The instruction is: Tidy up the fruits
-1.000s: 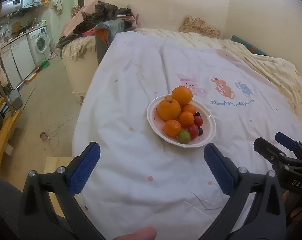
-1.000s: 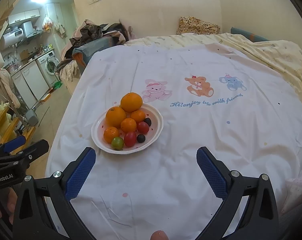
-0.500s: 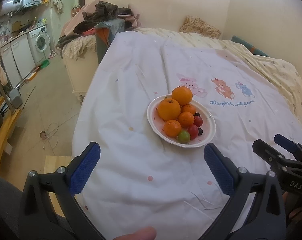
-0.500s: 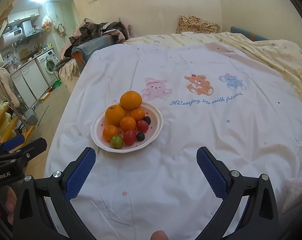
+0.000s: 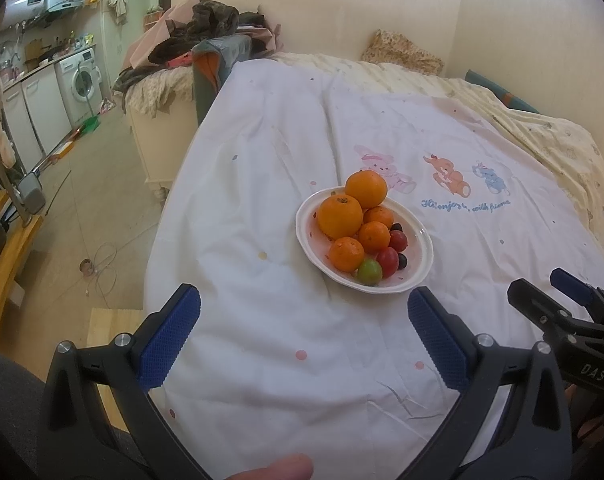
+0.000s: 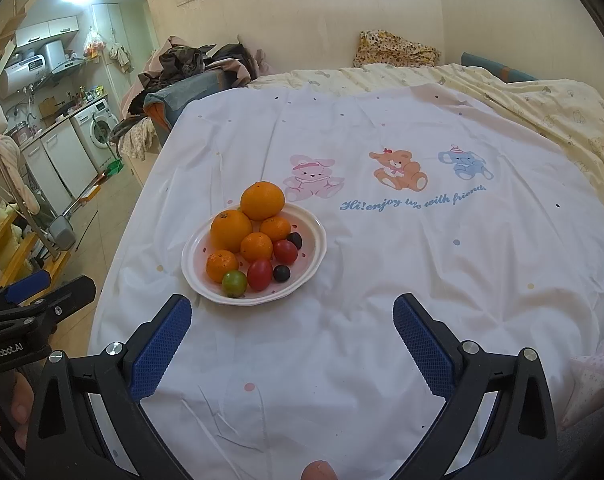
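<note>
A white plate [image 5: 419, 258] [image 6: 313, 256] sits on a white bedsheet and holds several oranges [image 5: 339, 216] [image 6: 230, 229], two red tomatoes [image 6: 260, 274], a green tomato [image 5: 369, 271] [image 6: 234, 283] and small dark fruits [image 6: 281, 273]. My left gripper [image 5: 303, 320] is open and empty, hovering short of the plate. My right gripper [image 6: 292, 328] is open and empty, with the plate ahead to its left. Each gripper shows at the edge of the other's view.
The bedsheet [image 6: 401, 264] has cartoon animals [image 6: 399, 170] printed beyond the plate. A pile of clothes [image 5: 206, 36] lies on furniture at the bed's far left. The bed's left edge drops to a tiled floor [image 5: 86, 208] with a kitchen behind.
The plate has shifted slightly in the right wrist view as that gripper drifted; the left view is almost unchanged. Both grippers remain open.
</note>
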{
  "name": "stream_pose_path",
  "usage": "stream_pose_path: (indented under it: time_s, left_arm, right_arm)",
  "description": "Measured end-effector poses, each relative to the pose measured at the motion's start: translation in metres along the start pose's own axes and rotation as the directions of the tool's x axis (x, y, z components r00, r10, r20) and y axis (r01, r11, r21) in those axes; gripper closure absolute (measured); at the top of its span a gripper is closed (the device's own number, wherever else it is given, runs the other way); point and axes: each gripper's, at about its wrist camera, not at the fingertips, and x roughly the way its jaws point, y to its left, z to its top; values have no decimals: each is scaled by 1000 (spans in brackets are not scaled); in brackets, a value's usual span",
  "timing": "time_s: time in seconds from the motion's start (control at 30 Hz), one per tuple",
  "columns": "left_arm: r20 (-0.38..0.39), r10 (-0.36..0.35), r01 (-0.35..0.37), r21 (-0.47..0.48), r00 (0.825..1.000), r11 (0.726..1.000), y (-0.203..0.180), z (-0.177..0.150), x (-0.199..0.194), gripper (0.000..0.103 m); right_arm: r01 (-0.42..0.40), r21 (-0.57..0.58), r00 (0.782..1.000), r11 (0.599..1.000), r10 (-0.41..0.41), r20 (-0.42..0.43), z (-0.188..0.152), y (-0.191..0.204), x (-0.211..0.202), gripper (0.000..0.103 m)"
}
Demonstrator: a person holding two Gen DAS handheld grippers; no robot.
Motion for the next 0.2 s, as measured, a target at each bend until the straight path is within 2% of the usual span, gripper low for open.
stream_pose_path:
  time_s: [0.2]
  left_arm:
    - [-3, 4, -4, -15, 1000, 1000, 2, -1, -1, 0]
  right_arm:
    - [-9, 1, 1000, 1000, 9, 5, -1, 1, 0, 0]
